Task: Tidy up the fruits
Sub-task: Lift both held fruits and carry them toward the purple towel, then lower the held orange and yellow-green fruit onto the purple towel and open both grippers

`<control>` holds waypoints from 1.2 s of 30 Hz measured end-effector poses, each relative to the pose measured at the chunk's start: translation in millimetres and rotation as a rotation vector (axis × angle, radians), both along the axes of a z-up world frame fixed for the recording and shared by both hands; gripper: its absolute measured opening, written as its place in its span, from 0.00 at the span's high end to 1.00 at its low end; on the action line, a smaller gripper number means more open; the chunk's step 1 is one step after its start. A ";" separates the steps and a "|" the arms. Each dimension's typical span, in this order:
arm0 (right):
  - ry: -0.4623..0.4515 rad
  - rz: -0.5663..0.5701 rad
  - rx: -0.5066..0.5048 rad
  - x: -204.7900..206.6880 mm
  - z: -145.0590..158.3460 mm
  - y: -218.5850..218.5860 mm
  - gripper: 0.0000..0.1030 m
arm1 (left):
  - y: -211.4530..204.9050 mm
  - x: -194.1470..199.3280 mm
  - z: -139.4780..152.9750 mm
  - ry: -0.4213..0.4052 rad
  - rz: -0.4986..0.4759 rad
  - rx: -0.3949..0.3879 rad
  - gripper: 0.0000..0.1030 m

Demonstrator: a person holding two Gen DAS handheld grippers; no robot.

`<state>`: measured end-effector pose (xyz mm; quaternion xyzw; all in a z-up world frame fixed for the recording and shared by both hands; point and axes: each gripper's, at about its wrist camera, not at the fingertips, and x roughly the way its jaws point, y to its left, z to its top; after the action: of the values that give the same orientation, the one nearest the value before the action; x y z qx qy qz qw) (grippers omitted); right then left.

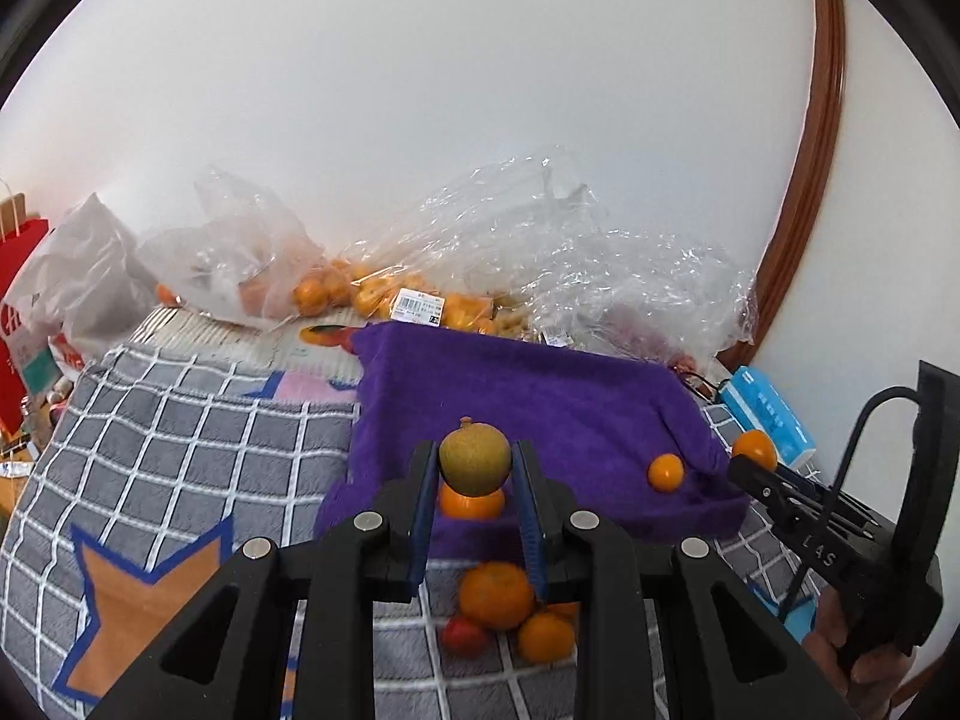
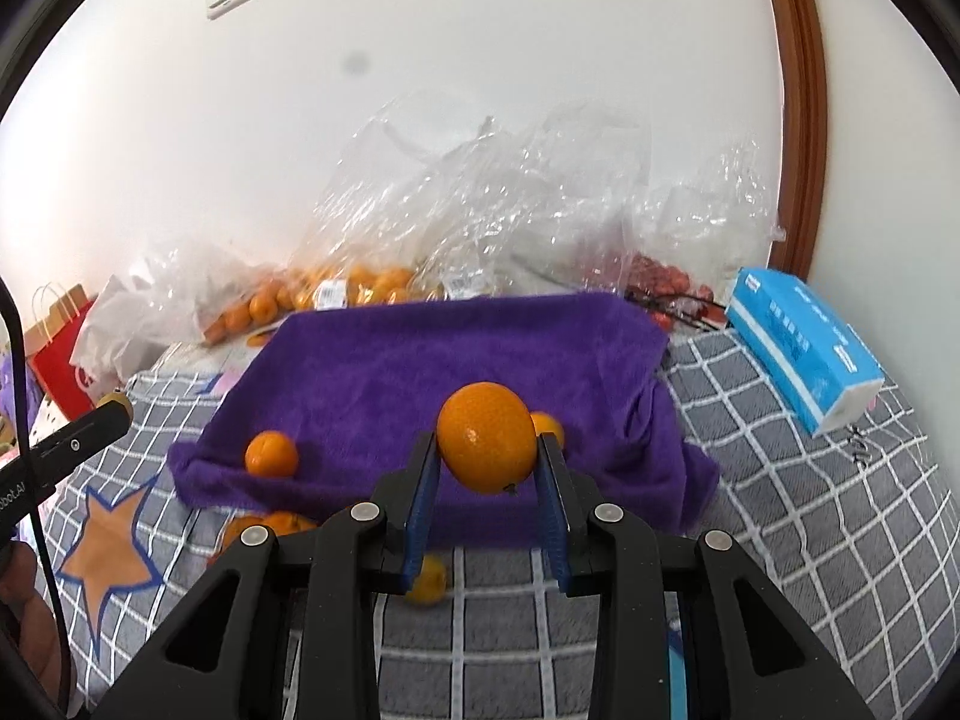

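Observation:
In the left wrist view my left gripper (image 1: 474,451) is shut on a small brown-green round fruit (image 1: 475,468), held above the near part of a purple towel (image 1: 540,384). One orange (image 1: 666,472) lies on the towel and another (image 1: 471,505) shows just under the held fruit. My right gripper (image 2: 487,443) is shut on an orange (image 2: 486,420) over the same purple towel (image 2: 420,360). On the towel lie a small orange (image 2: 271,453) and another (image 2: 549,422) half hidden behind the held one. Each gripper shows at the edge of the other's view.
Loose oranges (image 1: 497,594) and a red fruit (image 1: 463,636) lie on the grey checked blanket (image 1: 210,450) before the towel. Clear plastic bags of oranges (image 2: 360,282) and red fruit stand against the wall. A blue tissue pack (image 2: 804,348) lies at the right.

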<state>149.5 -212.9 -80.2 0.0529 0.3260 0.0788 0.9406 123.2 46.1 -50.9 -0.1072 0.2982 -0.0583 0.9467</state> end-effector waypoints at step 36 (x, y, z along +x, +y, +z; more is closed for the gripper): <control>0.064 -0.031 0.008 56.1 -43.1 -10.0 0.69 | -0.7 59.8 -56.1 0.090 0.075 -0.039 0.77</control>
<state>205.6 -223.0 -123.3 0.0643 0.3549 0.0638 0.9305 183.0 45.4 -107.0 -0.1390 0.3352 -0.0236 0.9315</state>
